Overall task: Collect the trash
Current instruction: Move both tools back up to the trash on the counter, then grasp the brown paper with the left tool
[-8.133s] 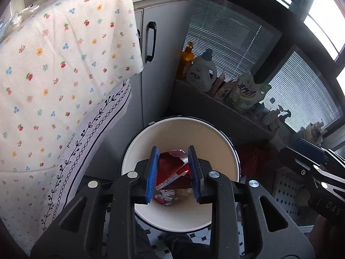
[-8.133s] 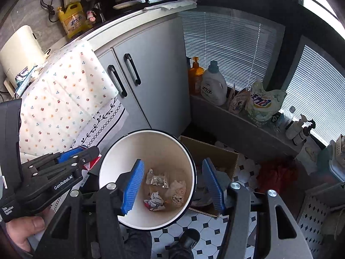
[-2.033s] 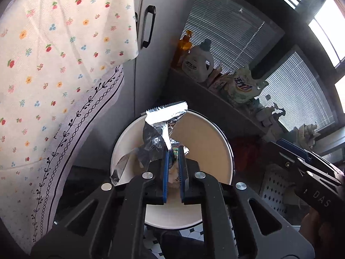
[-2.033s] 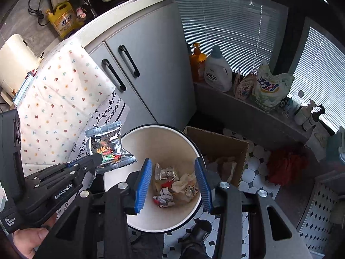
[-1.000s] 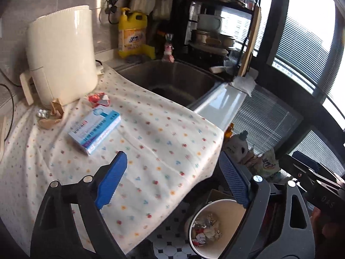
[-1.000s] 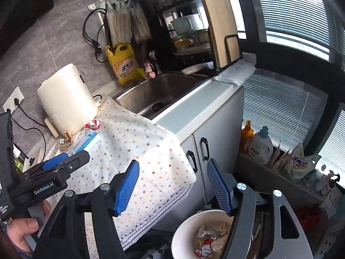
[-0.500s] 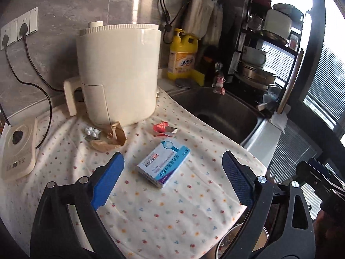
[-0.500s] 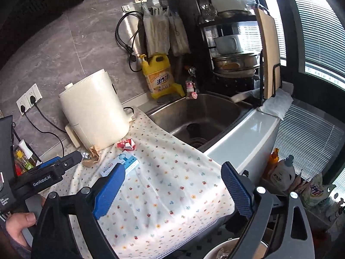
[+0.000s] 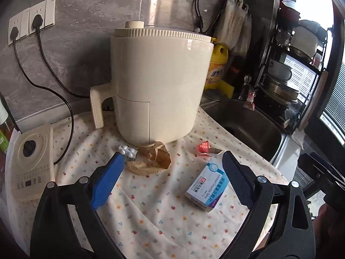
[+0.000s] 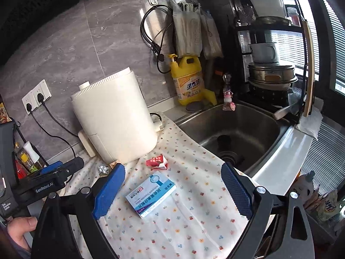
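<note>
The crumpled brown paper [image 9: 151,160] lies on the bench just ahead of our left gripper [image 9: 170,180], jaws released; the right gripper [image 10: 172,191] is released too. Risk: we snag the floral cloth [image 9: 151,205] or the medicine box [image 9: 208,191].

Floral cloth [image 9: 163,211] over countertop [image 10: 278,161]

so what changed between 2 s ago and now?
The left gripper let go of the silver wrapper it held over the bin, opened wide, and both grippers swung up from the bin to the counter. The right gripper is open, as before. On the floral cloth, the blue-white box, red wrapper, brown paper scrap and blister pack have not moved over the last half second.
</note>
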{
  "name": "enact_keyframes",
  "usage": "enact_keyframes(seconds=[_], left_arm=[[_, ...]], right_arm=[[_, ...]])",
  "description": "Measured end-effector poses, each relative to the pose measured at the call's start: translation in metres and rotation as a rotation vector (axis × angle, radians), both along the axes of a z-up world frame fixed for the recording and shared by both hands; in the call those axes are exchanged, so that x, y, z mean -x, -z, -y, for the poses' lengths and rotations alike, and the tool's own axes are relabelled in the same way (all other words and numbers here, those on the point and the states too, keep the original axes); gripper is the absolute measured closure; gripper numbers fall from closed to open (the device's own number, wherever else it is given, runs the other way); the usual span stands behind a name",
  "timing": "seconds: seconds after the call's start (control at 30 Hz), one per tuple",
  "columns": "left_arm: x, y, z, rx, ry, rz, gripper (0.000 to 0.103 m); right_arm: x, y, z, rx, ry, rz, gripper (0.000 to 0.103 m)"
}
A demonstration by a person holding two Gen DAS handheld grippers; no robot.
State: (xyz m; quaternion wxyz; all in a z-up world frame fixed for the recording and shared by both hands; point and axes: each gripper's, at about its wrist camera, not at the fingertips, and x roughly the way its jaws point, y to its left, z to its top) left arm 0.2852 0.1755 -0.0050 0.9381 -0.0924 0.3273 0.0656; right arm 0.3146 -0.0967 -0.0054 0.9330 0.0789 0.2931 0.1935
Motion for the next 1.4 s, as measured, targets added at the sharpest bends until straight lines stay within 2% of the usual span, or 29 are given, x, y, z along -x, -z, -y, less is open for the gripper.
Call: enact_keyframes(seconds=[0.23, 0.37, 0.6, 0.77, 0.87, 0.9, 0.93, 1.17, 1.27, 1.33, 1.37, 1.4], left_arm=[[-0.027, 0.019, -0.019, 0.018, -0.005, -0.031, 0.012], [-0.045, 0.032, -0.023, 0.024, 0.003, -0.051, 0.013], [-0.079, 0.062, -0.026, 0.028, 0.023, -0.123, 0.030], [-0.097, 0.085, -0.028, 0.027, 0.017, -0.179, 0.036], [-0.104, 0.097, -0.032, 0.033, -0.002, -0.213, 0.060], [-0.105, 0.101, -0.034, 0.049, 0.001, -0.221, 0.073], [-0.106, 0.102, -0.034, 0.055, 0.002, -0.224, 0.082], [-0.098, 0.092, -0.036, 0.038, -0.003, -0.178, 0.085], [-0.096, 0.088, -0.038, 0.040, -0.006, -0.170, 0.085], [-0.094, 0.086, -0.040, 0.045, -0.011, -0.166, 0.085], [-0.094, 0.086, -0.039, 0.045, -0.011, -0.165, 0.085], [-0.093, 0.085, -0.039, 0.044, -0.011, -0.163, 0.085]], right_arm=[[-0.030, 0.016, -0.028, 0.001, -0.010, -0.042, 0.016], [-0.047, 0.030, -0.039, 0.007, -0.020, -0.075, 0.024], [-0.078, 0.055, -0.055, -0.001, -0.019, -0.135, 0.035], [-0.091, 0.069, -0.063, 0.002, -0.023, -0.169, 0.039], [-0.098, 0.078, -0.066, 0.003, -0.026, -0.193, 0.041], [-0.100, 0.080, -0.068, 0.004, -0.027, -0.199, 0.042], [-0.103, 0.083, -0.069, 0.005, -0.028, -0.203, 0.042], [-0.119, 0.096, -0.081, 0.017, -0.047, -0.230, 0.049], [-0.128, 0.104, -0.086, 0.025, -0.050, -0.264, 0.056], [-0.133, 0.109, -0.089, 0.042, -0.054, -0.289, 0.065], [-0.134, 0.110, -0.090, 0.049, -0.057, -0.301, 0.079], [-0.133, 0.110, -0.091, 0.054, -0.059, -0.307, 0.088]])
